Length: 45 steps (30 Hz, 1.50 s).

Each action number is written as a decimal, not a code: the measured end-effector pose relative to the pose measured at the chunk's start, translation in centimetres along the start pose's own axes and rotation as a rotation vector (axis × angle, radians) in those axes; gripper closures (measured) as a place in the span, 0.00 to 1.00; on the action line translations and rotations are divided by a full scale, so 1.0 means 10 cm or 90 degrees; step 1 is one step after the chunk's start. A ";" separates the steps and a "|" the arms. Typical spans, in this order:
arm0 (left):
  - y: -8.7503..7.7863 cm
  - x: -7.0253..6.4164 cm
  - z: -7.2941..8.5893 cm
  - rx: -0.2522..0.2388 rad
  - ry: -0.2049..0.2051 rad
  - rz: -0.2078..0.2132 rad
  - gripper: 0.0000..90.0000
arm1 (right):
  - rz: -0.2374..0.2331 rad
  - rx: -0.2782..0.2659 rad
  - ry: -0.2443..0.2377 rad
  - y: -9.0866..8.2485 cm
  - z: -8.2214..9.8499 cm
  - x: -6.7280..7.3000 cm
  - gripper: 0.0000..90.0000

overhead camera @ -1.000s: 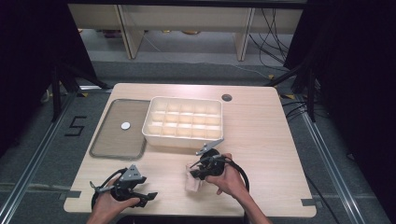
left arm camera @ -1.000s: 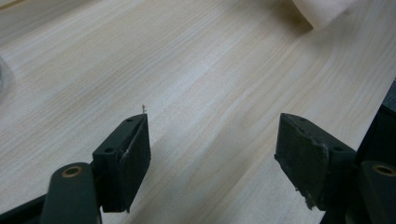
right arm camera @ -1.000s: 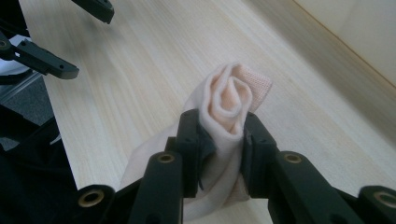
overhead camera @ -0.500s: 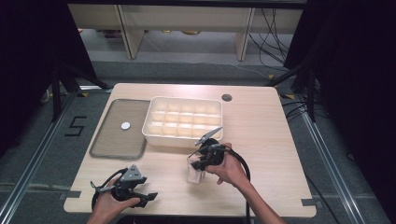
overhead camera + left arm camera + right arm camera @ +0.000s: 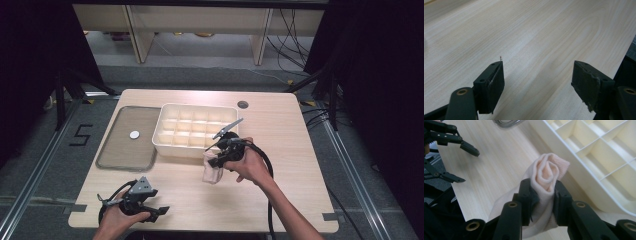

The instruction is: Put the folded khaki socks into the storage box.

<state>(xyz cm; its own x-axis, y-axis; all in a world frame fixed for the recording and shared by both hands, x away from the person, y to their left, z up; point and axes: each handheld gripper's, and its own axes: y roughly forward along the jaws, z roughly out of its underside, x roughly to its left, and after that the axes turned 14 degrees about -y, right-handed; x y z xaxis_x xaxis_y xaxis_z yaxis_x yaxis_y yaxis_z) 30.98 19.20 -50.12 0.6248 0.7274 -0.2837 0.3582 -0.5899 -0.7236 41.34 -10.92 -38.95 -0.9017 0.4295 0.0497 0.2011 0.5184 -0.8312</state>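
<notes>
My right gripper (image 5: 542, 193) is shut on a rolled pale pink cloth (image 5: 549, 172), which hangs from the jaws above the table. In the high view the cloth (image 5: 213, 171) dangles under the right gripper (image 5: 216, 160), just in front of the white divided tray (image 5: 162, 126). That tray's compartments (image 5: 614, 162) lie to the right in the right gripper view. My left gripper (image 5: 152, 210) rests low at the table's front left, open, with bare wood between its pads (image 5: 496, 82).
A grey flat lid (image 5: 110, 150) with a white knob (image 5: 134, 134) lies left of the tray. A dark round hole (image 5: 243, 104) sits in the tabletop behind the tray. Shelving and cables stand beyond the table's far edge.
The right gripper has lifted the pink cloth off the table and carried it toward the tray. The left gripper has stayed where it was.
</notes>
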 end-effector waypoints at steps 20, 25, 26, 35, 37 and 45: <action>0.03 -0.03 0.00 -0.004 -0.010 0.008 0.28 | 0.047 0.016 0.035 -0.28 -0.17 -0.49 0.81; 0.03 -0.01 -0.01 0.004 -0.001 0.004 0.28 | 0.063 0.018 0.043 -0.28 -0.20 -0.60 0.81; 0.02 0.00 -0.02 0.010 0.007 0.008 0.28 | 0.065 0.017 0.040 -0.27 -0.21 -0.65 0.81; 0.04 -0.02 -0.01 0.008 0.002 0.010 0.27 | 0.106 0.019 0.063 -0.20 -0.25 -0.93 0.81; 0.05 -0.02 0.00 0.007 -0.007 0.009 0.27 | 0.119 0.021 0.068 -0.17 -0.25 -0.98 0.81; 0.05 -0.01 -0.01 0.006 -0.001 -0.001 0.27 | 0.147 0.046 0.064 0.02 -0.22 -1.10 0.81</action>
<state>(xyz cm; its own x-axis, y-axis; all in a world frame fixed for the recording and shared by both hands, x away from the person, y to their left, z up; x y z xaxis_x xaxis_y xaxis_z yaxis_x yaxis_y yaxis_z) 31.11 18.80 -50.38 0.6236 0.7287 -0.2832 0.3525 -0.5854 -0.7301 52.08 -13.92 -38.47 -0.7920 0.6033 -0.0938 0.3658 0.3459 -0.8640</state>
